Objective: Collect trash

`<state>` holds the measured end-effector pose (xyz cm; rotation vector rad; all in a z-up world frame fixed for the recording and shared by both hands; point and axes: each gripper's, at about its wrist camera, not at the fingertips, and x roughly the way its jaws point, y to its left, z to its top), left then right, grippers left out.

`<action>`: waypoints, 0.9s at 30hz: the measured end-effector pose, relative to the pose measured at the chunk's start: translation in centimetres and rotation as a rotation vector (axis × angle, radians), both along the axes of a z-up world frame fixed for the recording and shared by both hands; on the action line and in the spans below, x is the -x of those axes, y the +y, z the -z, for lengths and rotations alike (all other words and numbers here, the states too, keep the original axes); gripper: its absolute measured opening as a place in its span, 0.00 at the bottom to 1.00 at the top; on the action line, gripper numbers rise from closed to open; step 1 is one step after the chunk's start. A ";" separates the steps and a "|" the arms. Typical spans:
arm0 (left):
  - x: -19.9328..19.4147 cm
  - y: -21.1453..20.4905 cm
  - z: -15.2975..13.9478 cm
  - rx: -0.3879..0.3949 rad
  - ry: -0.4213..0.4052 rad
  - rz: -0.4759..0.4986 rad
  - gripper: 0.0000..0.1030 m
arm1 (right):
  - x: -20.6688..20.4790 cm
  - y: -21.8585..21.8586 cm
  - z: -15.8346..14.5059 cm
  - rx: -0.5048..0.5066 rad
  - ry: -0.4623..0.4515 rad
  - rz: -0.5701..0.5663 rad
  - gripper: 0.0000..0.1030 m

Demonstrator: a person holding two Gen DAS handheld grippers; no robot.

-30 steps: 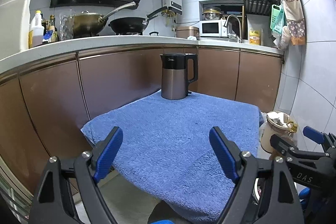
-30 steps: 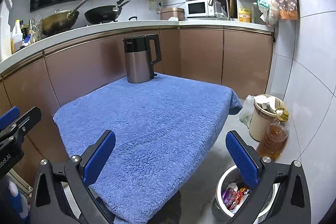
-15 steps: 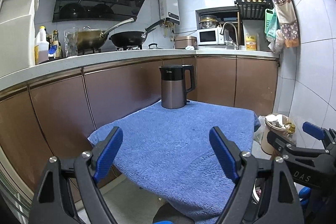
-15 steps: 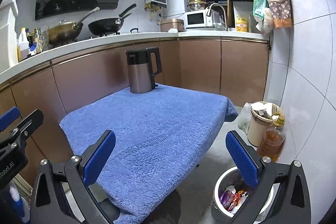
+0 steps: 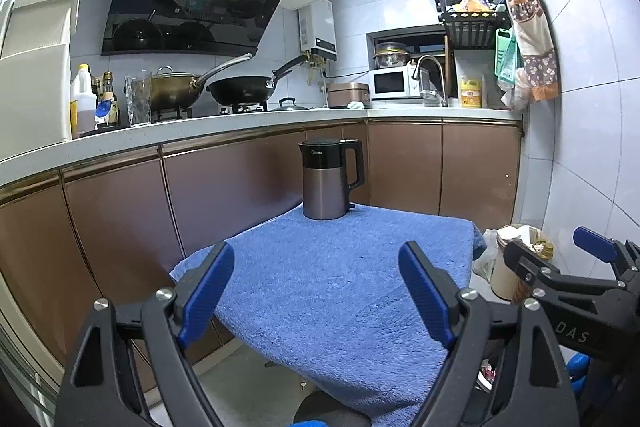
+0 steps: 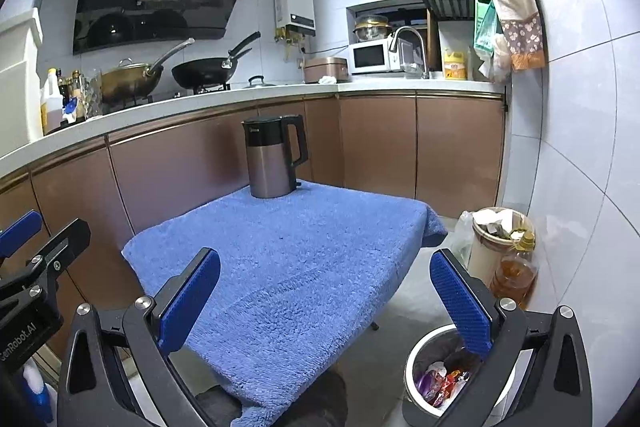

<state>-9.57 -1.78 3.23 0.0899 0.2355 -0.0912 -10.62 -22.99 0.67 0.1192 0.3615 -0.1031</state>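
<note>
A small metal waste bin stands on the floor at the table's right front corner, with colourful wrappers inside. My right gripper is open and empty, held above the table's near edge, its right finger over the bin. My left gripper is open and empty, above the near left part of the blue towel. No loose trash shows on the towel. The right gripper also shows at the right edge of the left wrist view.
A dark electric kettle stands at the table's far edge, also in the left wrist view. A beige full bin and an oil bottle stand on the floor by the tiled wall. Brown cabinets and a counter run behind.
Both grippers have pulled back and risen away from the table, so the table looks smaller and farther. Both stayed open and empty.
</note>
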 end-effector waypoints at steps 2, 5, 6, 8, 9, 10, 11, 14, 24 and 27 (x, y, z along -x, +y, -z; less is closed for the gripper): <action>0.3 0.0 -0.1 -0.002 -0.006 0.000 0.81 | 0.2 0.0 -0.2 0.000 -0.004 0.000 1.00; 0.9 -0.1 -0.2 -0.002 -0.011 0.001 0.81 | 0.6 0.1 -0.4 0.001 -0.011 0.000 1.00; 1.0 -0.1 -0.3 -0.003 -0.014 0.001 0.81 | 0.8 0.1 -0.5 0.002 -0.016 0.000 1.00; 1.1 -0.1 -0.4 -0.005 -0.018 0.005 0.81 | 1.1 0.1 -0.6 0.004 -0.022 0.001 1.00; 1.3 -0.1 -0.5 -0.007 -0.020 0.005 0.81 | 1.3 0.1 -0.7 0.004 -0.025 0.002 1.00; 1.4 -0.2 -0.6 -0.008 -0.023 0.003 0.81 | 1.4 0.0 -0.8 0.003 -0.027 0.002 1.00; 1.5 -0.2 -0.6 -0.007 -0.025 0.002 0.81 | 1.5 -0.1 -0.9 0.003 -0.031 0.004 1.00; 1.8 -0.1 -0.8 -0.003 -0.030 -0.001 0.81 | 1.8 -0.2 -1.1 0.002 -0.039 0.006 1.00; 2.1 0.3 -1.1 0.007 -0.030 -0.017 0.81 | 2.6 0.2 -1.3 0.032 -0.044 0.020 1.00; 2.2 0.6 -1.2 0.012 -0.029 -0.023 0.81 | 2.9 0.2 -1.5 0.042 -0.048 0.029 1.00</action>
